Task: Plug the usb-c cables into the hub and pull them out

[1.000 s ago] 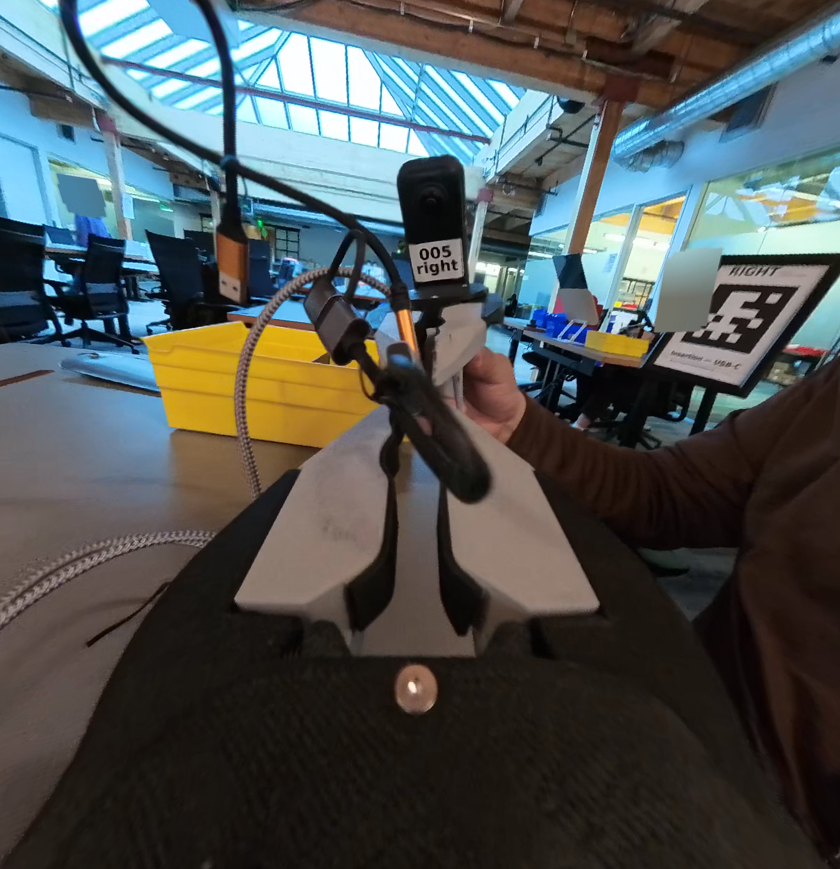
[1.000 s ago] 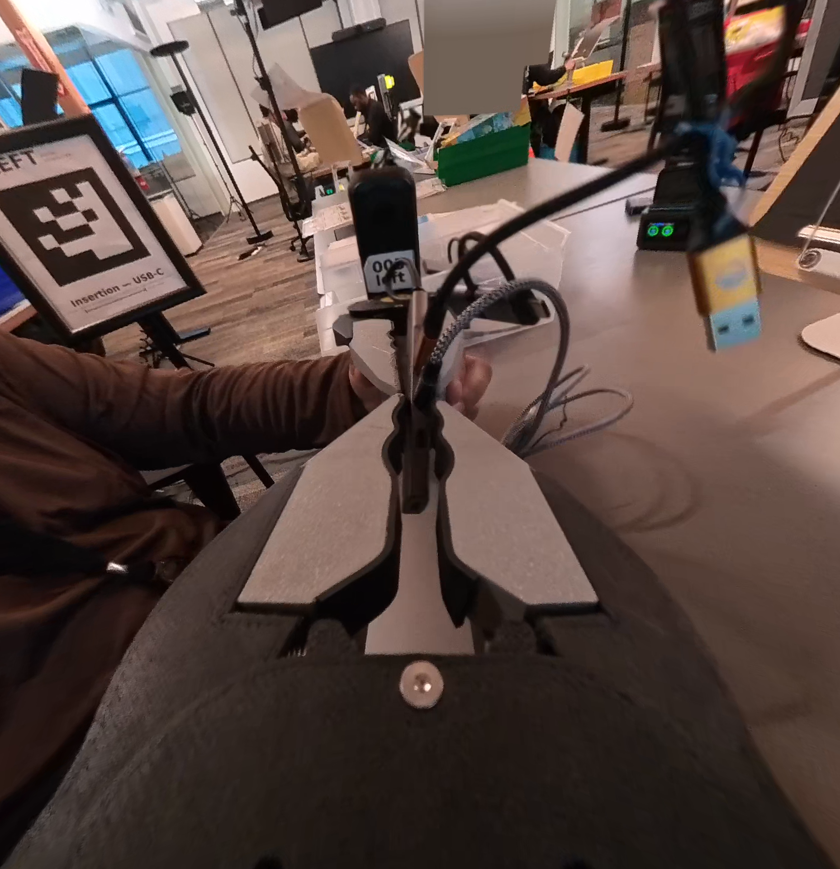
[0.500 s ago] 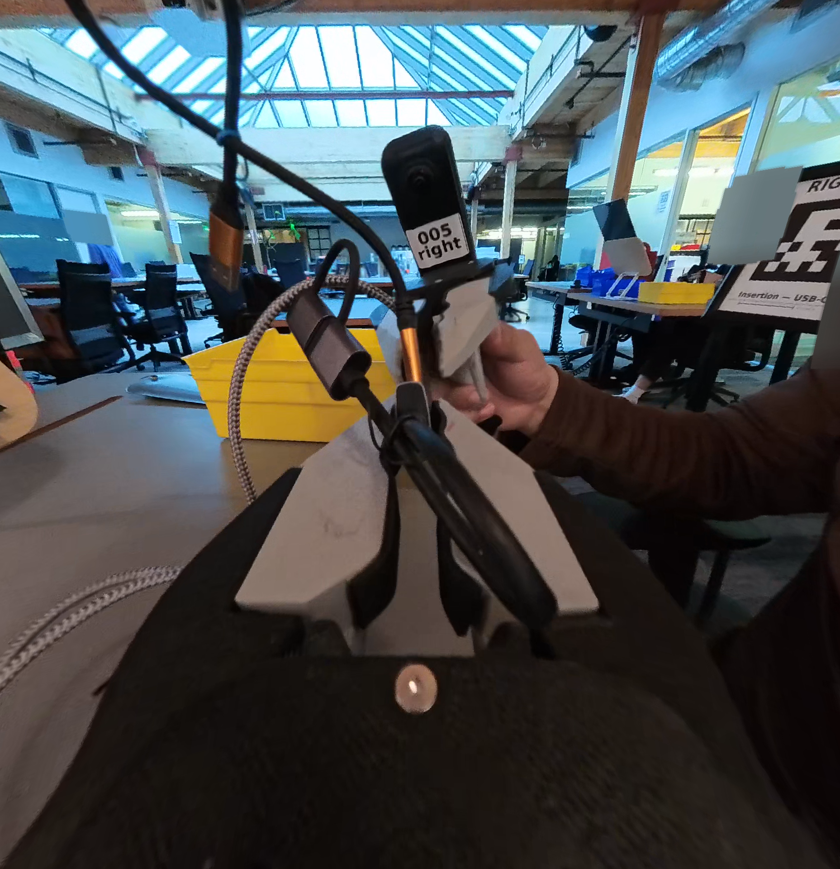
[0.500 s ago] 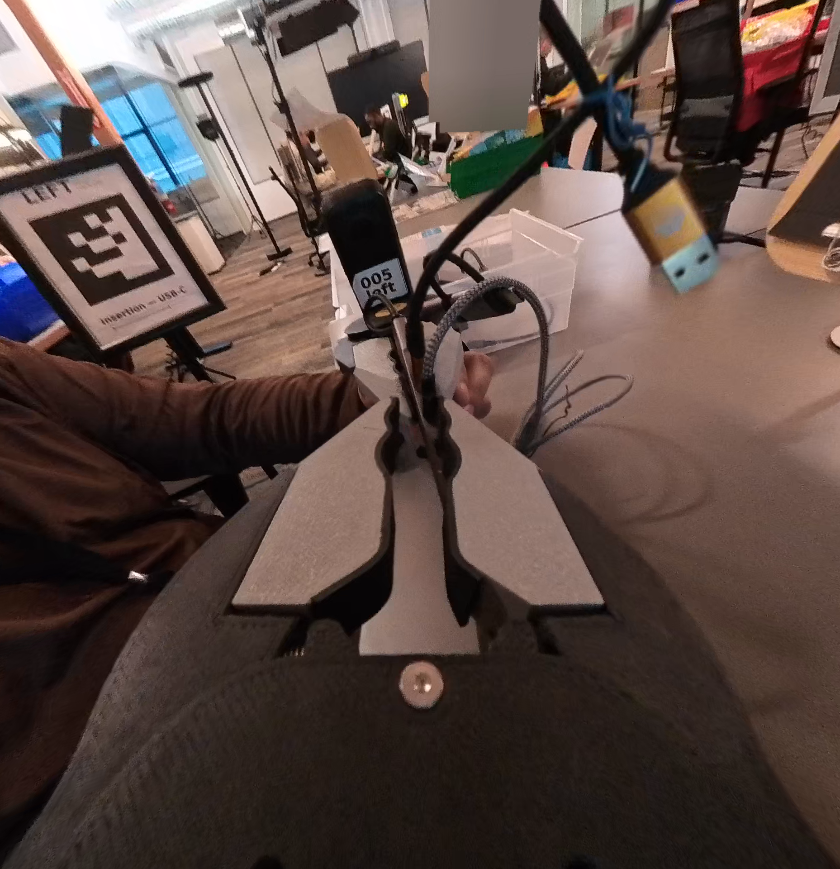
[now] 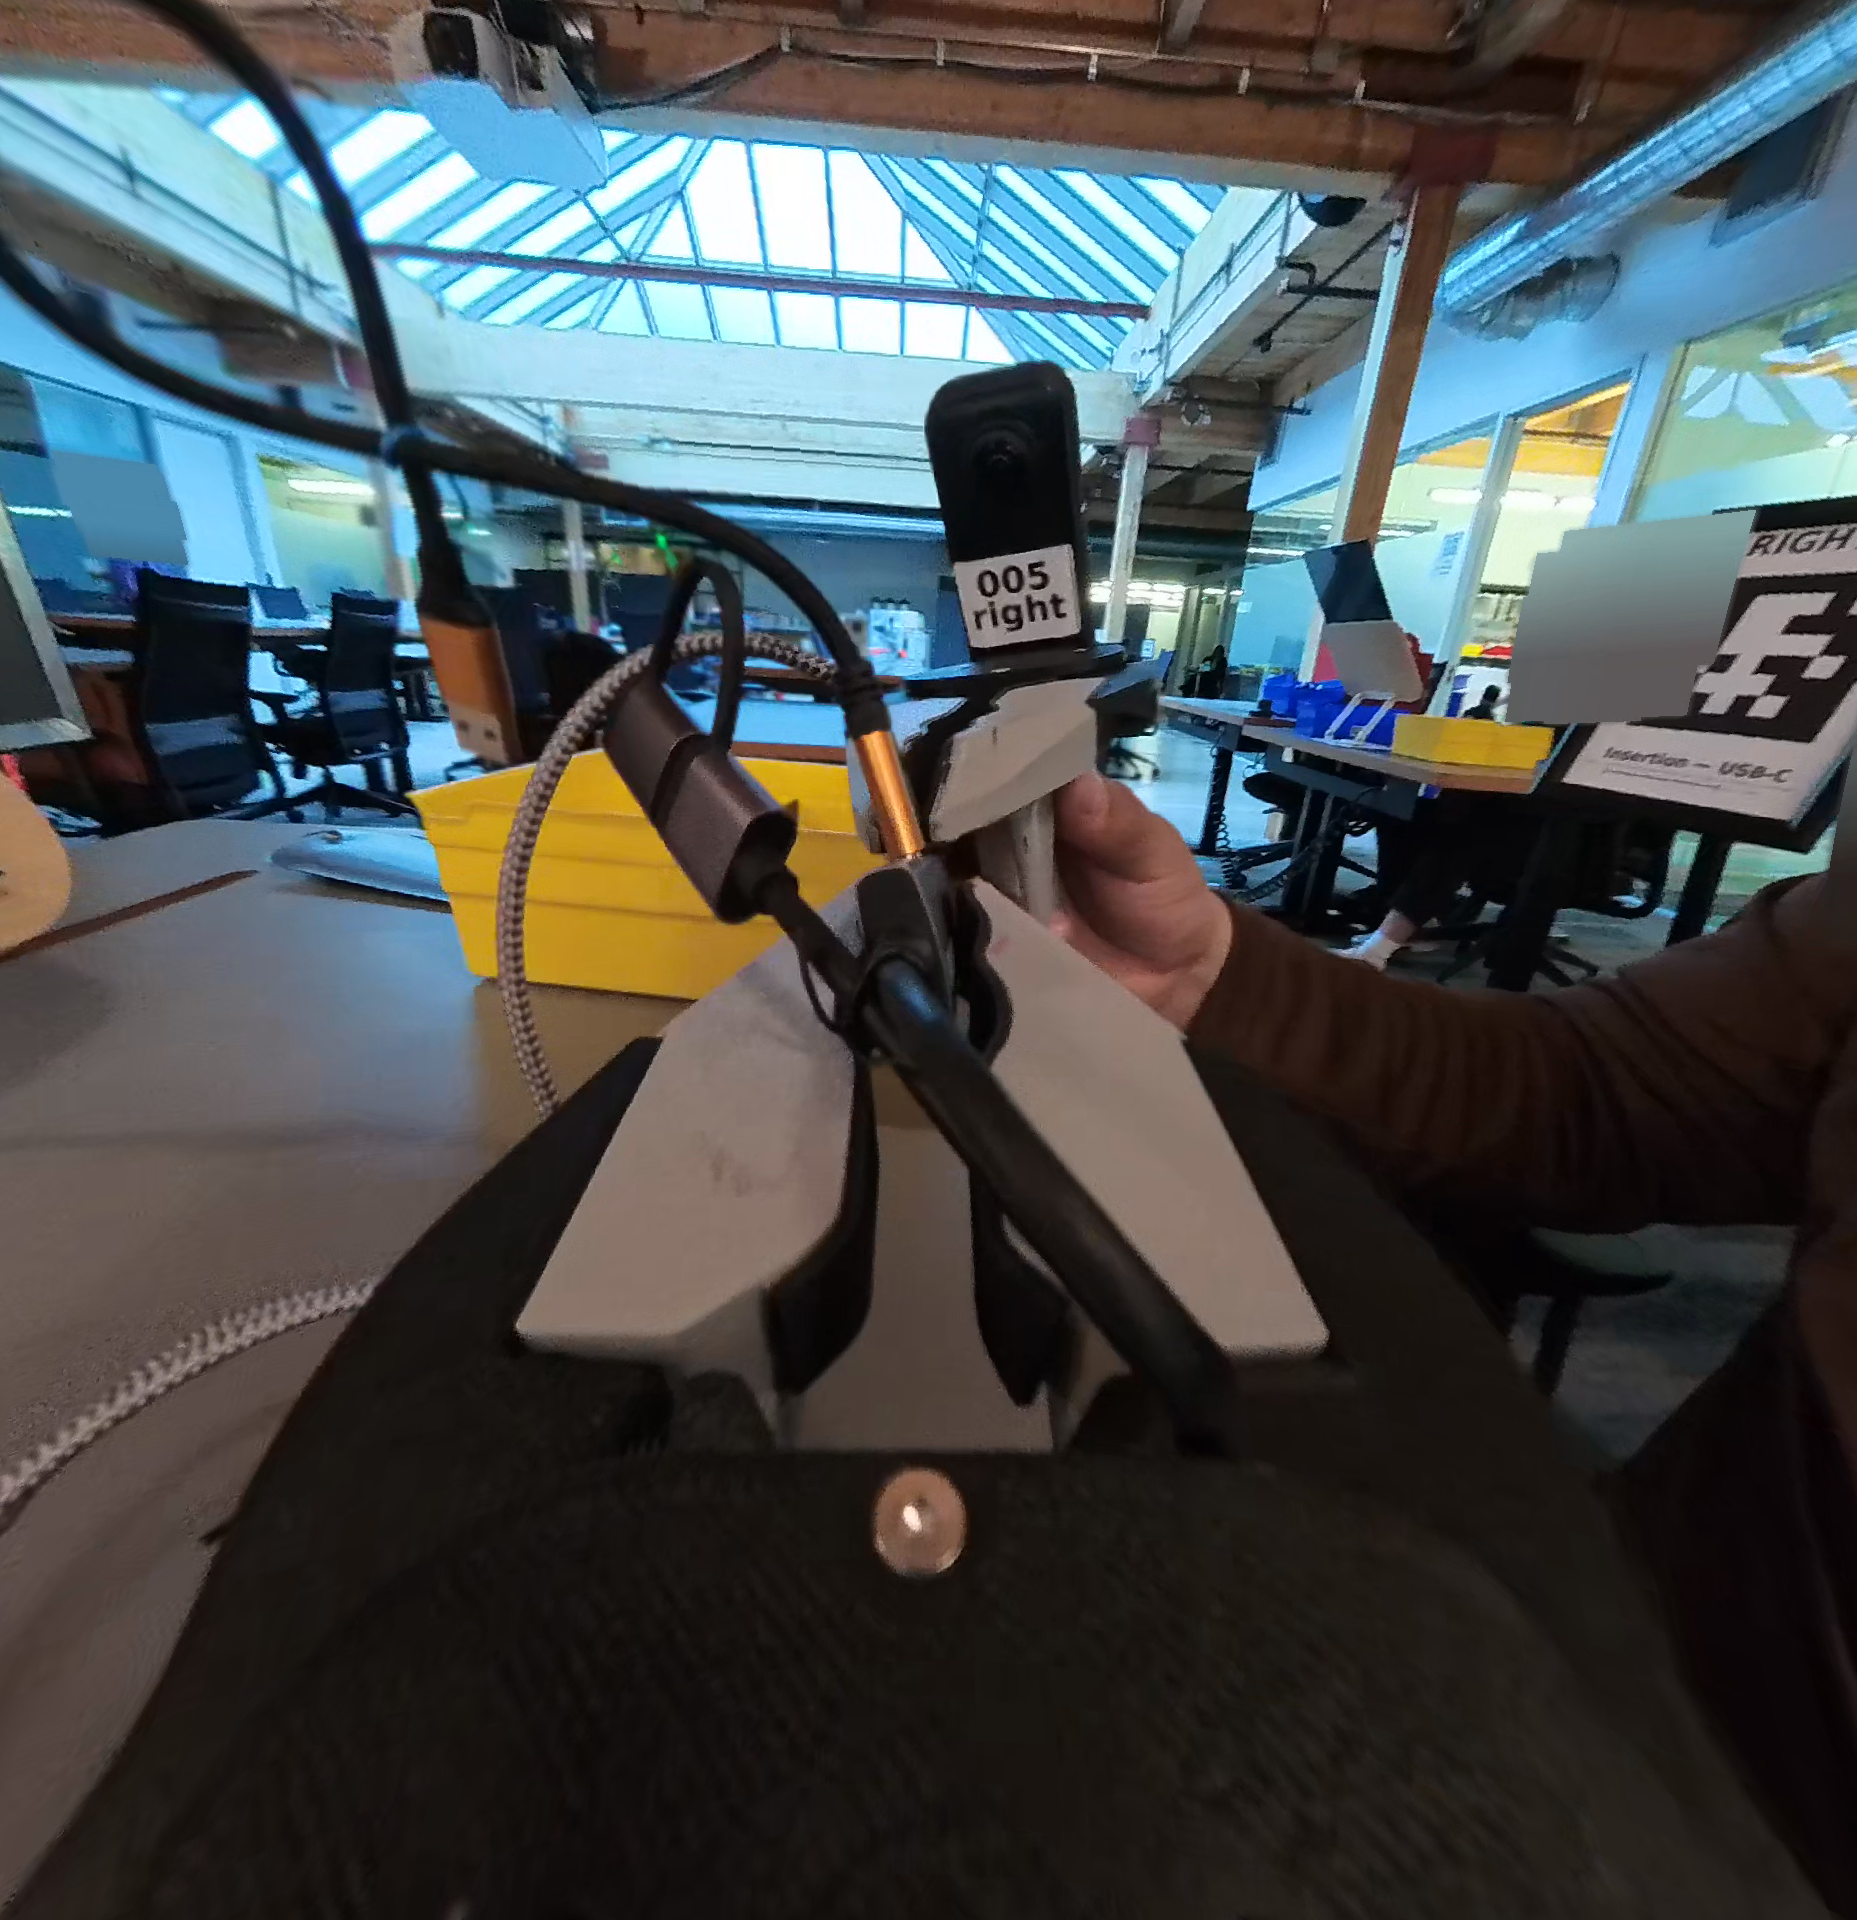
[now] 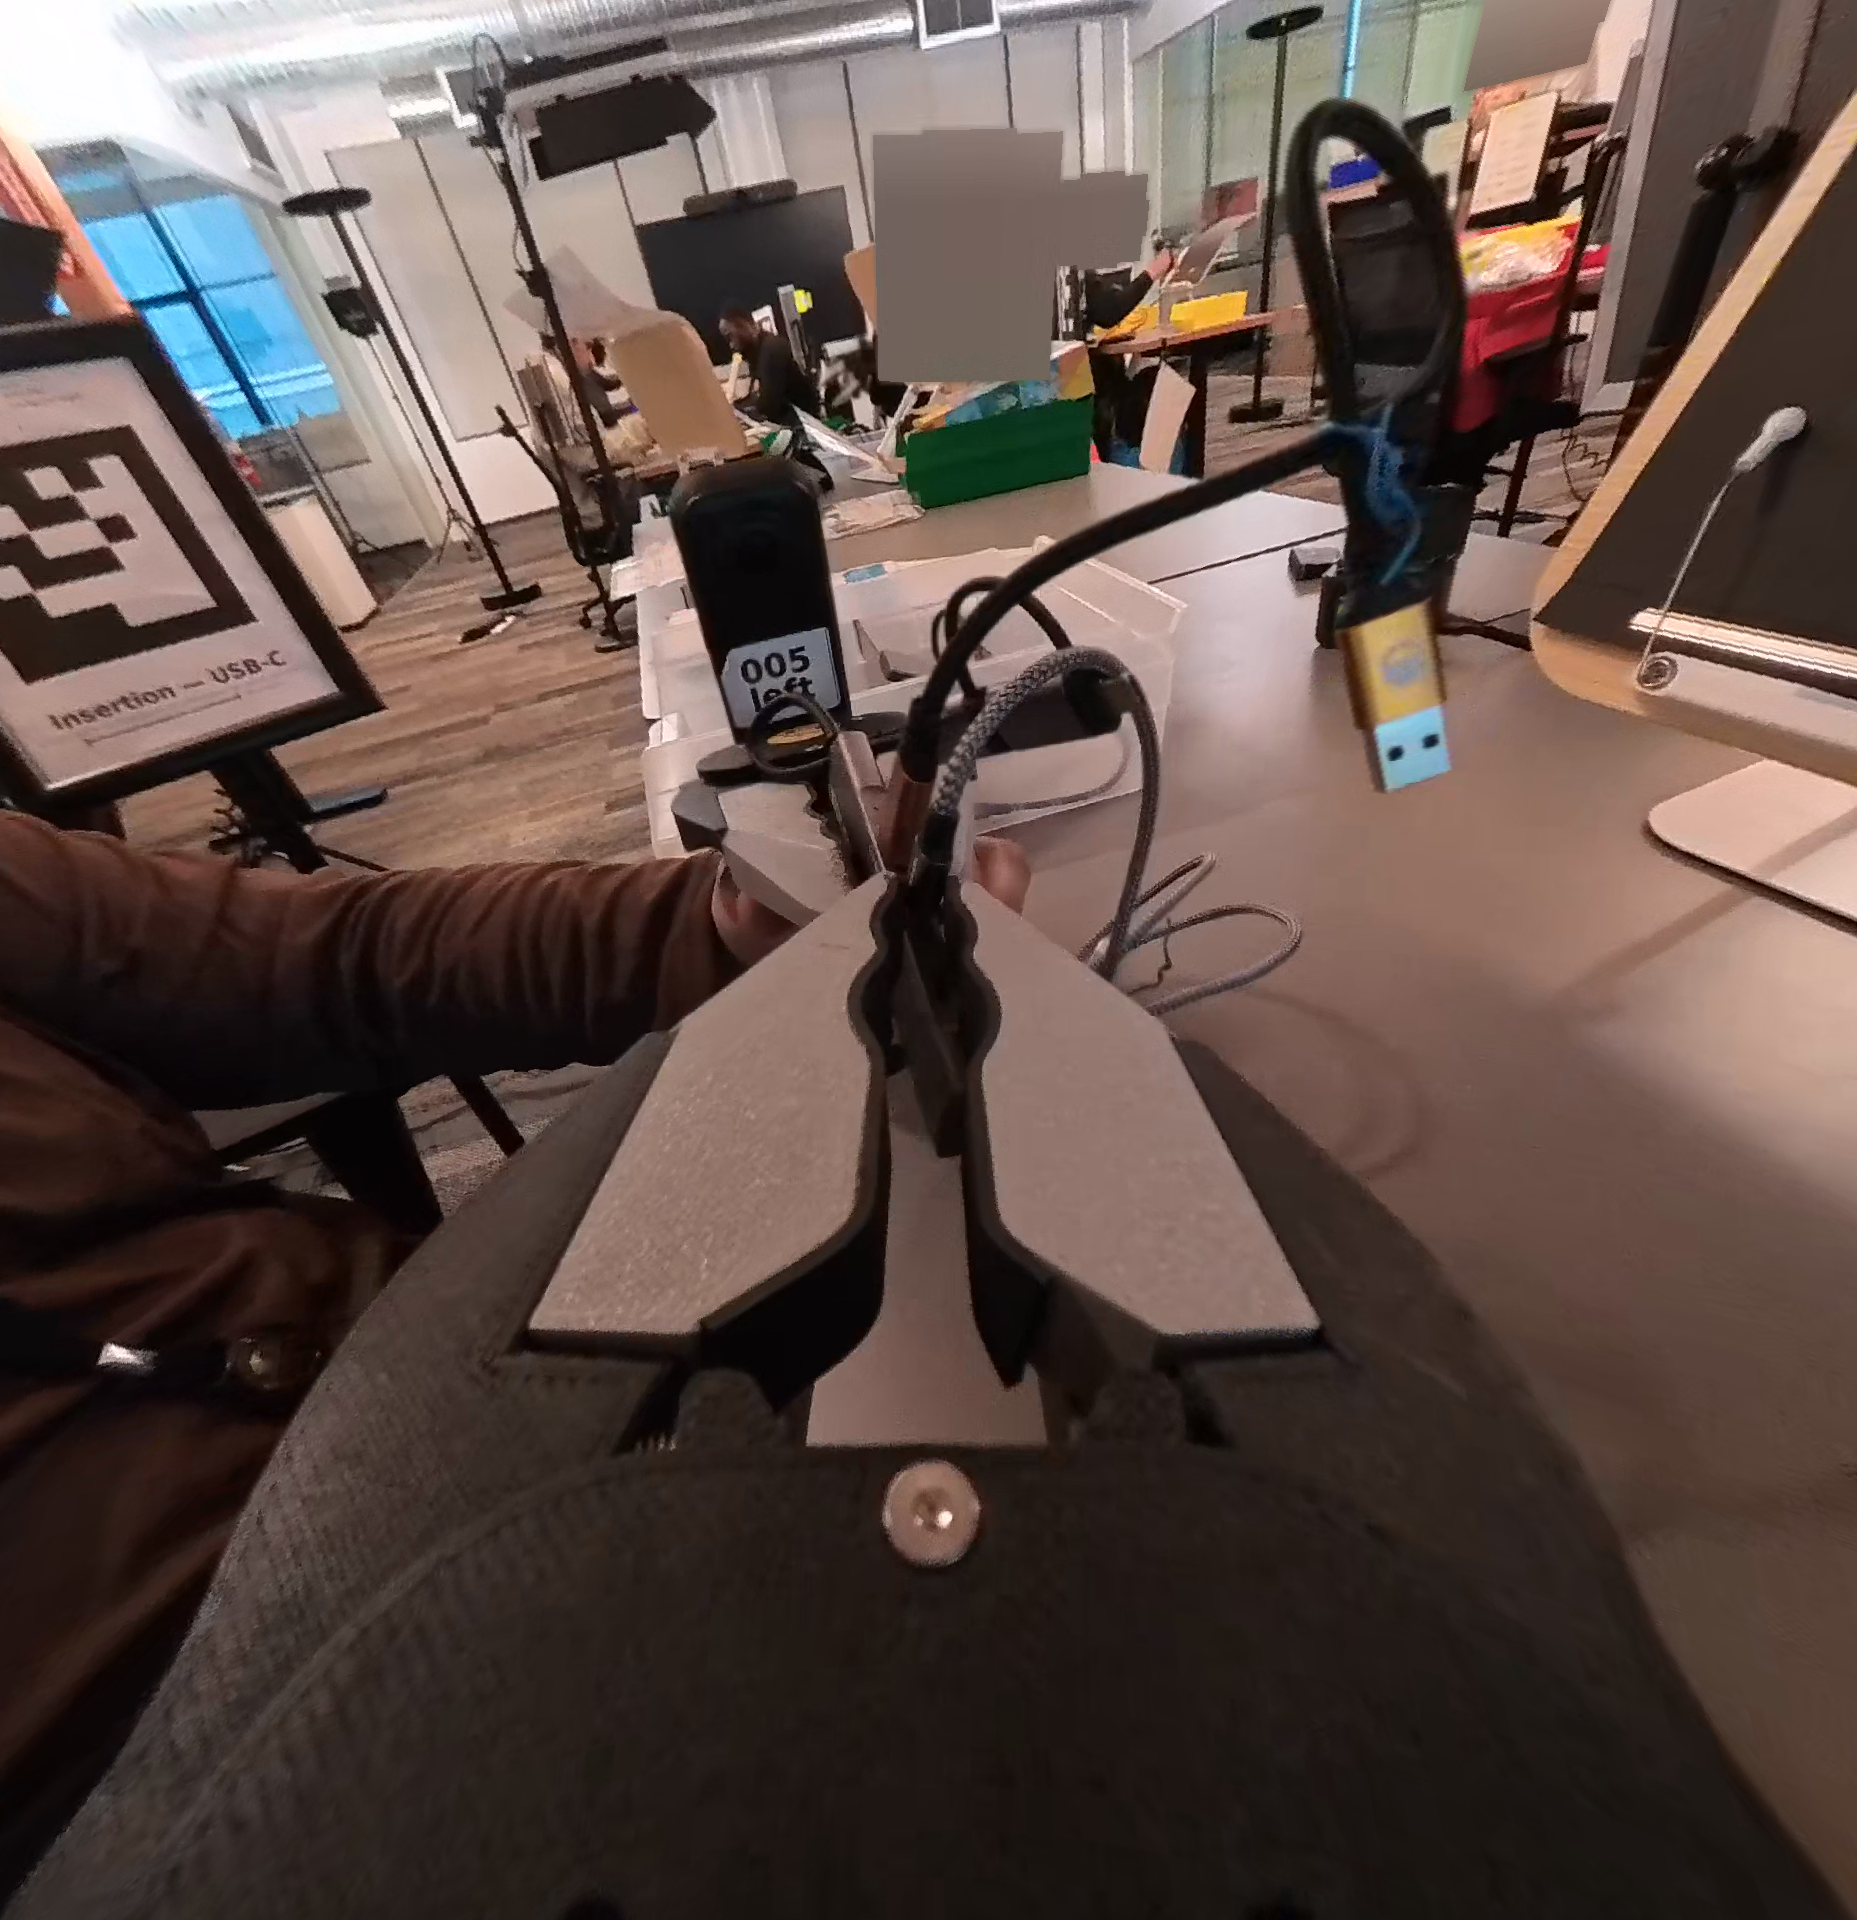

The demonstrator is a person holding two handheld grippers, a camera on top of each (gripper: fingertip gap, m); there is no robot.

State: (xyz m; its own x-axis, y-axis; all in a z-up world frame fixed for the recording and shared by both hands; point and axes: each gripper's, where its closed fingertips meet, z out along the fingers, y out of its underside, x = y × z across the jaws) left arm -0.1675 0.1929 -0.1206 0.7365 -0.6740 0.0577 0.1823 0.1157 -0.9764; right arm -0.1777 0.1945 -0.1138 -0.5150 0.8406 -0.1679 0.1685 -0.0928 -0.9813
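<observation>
My left gripper is shut on a small black connector block. A copper-sleeved USB-C plug on a black cable stands in the block's top. A dark grey hub body hangs just left of it, with a braided cable in its top and a thick black lead running back over my right finger. My right gripper is shut on a dark flat connector piece, tip to tip with the left gripper; the copper plug sits between them. The cable's gold USB-A end dangles free.
A grey table lies below. On it are a yellow bin, a clear plastic box and a monitor foot. Framed marker signs stand beside the person's brown sleeves. Braided cable loops lie on the table. Both grippers' tips are close together, under 4 cm apart. From either gripper's tips it is about 40 centimeters to the monitor foot.
Both grippers stay shut and tip to tip at the plug. The left view has shifted a little. The dangling gold USB-A end has swung left and lower in the right view.
</observation>
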